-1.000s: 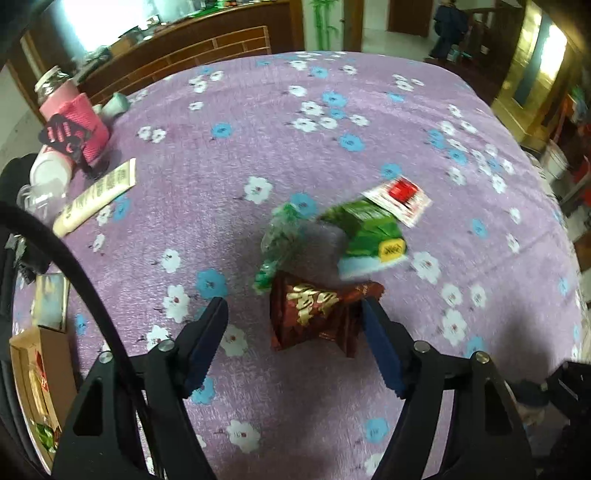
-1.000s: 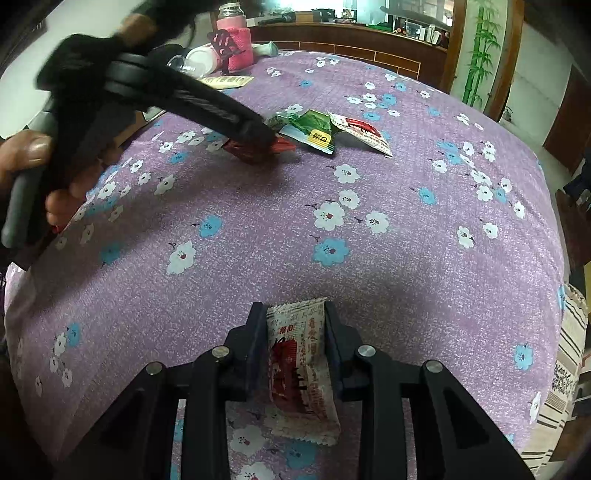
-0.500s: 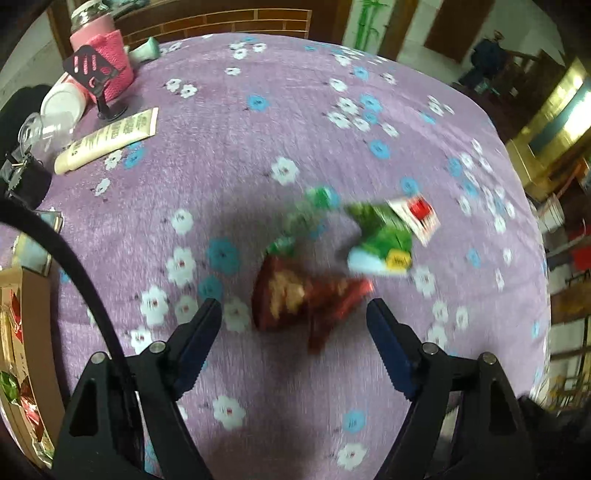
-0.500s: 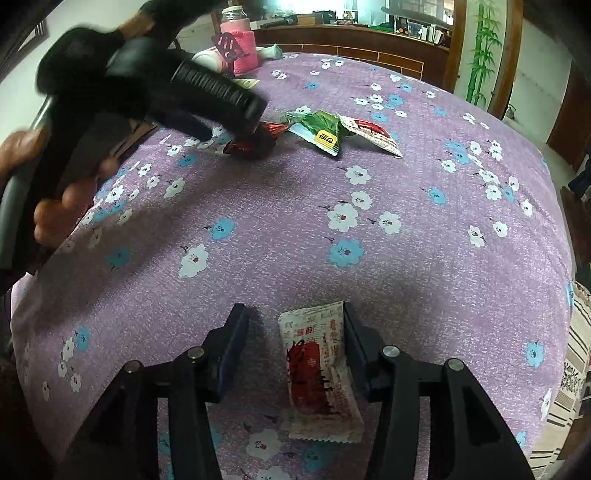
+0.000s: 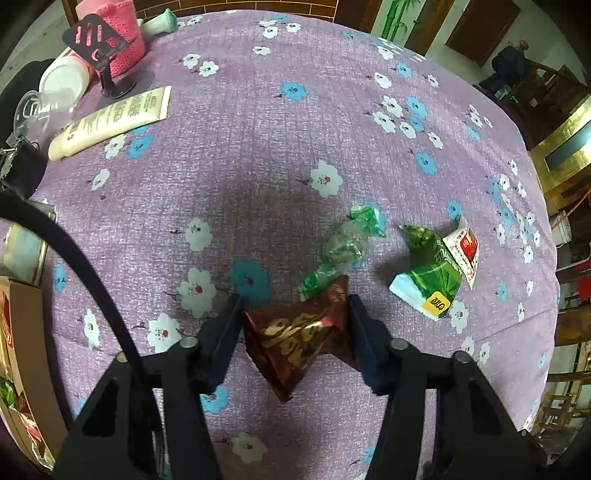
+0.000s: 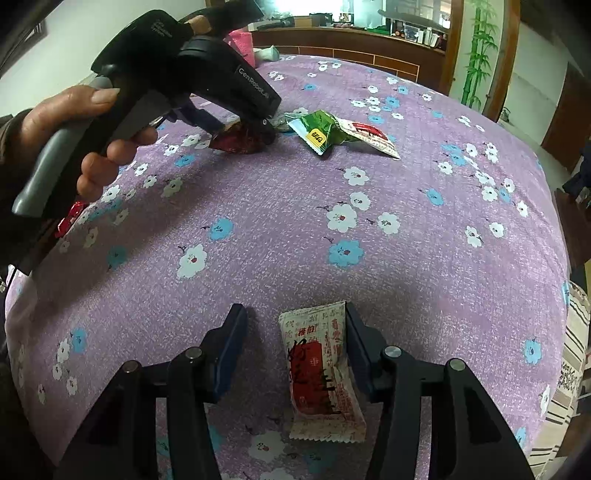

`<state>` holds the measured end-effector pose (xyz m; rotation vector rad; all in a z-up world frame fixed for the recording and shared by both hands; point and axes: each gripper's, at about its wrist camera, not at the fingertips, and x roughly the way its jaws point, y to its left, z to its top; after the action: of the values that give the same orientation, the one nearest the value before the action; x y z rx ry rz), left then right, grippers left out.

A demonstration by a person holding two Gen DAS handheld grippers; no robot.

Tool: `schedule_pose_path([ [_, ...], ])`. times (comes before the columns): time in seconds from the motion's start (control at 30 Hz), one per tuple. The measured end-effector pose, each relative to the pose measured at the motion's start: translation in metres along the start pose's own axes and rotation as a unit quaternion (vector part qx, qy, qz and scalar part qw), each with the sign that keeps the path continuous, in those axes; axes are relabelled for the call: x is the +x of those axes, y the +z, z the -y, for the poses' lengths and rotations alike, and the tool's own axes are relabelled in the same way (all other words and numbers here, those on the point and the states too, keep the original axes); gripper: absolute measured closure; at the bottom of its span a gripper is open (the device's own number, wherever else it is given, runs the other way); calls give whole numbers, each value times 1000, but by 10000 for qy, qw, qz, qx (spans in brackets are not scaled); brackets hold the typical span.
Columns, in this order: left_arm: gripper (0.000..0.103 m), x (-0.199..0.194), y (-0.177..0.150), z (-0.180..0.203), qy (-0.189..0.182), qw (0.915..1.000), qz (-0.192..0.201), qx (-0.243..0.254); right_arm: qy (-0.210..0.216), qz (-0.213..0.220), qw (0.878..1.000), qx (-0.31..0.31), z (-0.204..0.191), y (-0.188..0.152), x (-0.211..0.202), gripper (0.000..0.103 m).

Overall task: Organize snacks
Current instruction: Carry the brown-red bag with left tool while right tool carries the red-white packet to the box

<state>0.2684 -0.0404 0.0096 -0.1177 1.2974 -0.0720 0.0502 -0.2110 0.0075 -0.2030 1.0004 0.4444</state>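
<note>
My left gripper [image 5: 295,321] points steeply down at a round table under a purple cloth with white and blue flowers [image 5: 258,147]. Its jaws are closing, and both pads press the sides of a crinkled dark red foil snack packet with gold lettering [image 5: 295,339], which fills the gap between them.

Far to the left of those fingers, at the picture's edge, sits an open brown cardboard box [image 5: 18,332]. Inside it I can make out red and green wrappers, too cut off to count.

Beyond the left fingertips lie three more snacks. A clear twisted candy wrapper with green ends [image 5: 343,251] touches the red packet's far corner. Further right, a green foil packet with a yellow label [image 5: 428,273] overlaps a flat white sachet with a red panel [image 5: 465,247].

Far ahead to the left lie one cream squeeze tube [image 5: 110,122], one white jar on its side [image 5: 62,77], one pink knitted sleeve [image 5: 118,26] and one black stand [image 5: 99,44].

My right gripper [image 6: 293,328] also tilts downward. Its jaws are closing around one white rectangular sachet printed with red and black characters [image 6: 317,369], which lies flat on the cloth. The sachet's edge touches the right finger; a clear gap remains on the left finger's side.

Four snacks at the left, one at the right.
</note>
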Motion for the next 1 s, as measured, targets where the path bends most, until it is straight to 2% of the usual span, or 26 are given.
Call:
schedule_pose_path([
  [0.1, 57, -4, -3, -3, -181, 9998, -64, 6, -124, 16, 9998, 161, 3, -2, -3, 69],
  [0.23, 58, -10, -21, -3, -156, 9997, -1, 201, -156, 38, 9989, 449, 11, -8, -8, 78],
  [0.47, 58, -27, -73, -2, -468, 9979, -96, 444, -192, 8, 9972, 718, 13, -18, -14, 78],
  [0.6, 59, -38, -108, -4, -685, 9963, -118, 510, -305, 0, 9963, 809, 7, -24, -18, 85],
  [0.87, 58, -58, -173, -5, -928, 9925, -61, 797, -150, 67, 9920, 1251, -7, -46, -32, 85],
  [1.0, 58, -64, -191, -16, -1124, 9909, -99, 730, 159, 75, 9844, 1748, -9, -60, -37, 85],
])
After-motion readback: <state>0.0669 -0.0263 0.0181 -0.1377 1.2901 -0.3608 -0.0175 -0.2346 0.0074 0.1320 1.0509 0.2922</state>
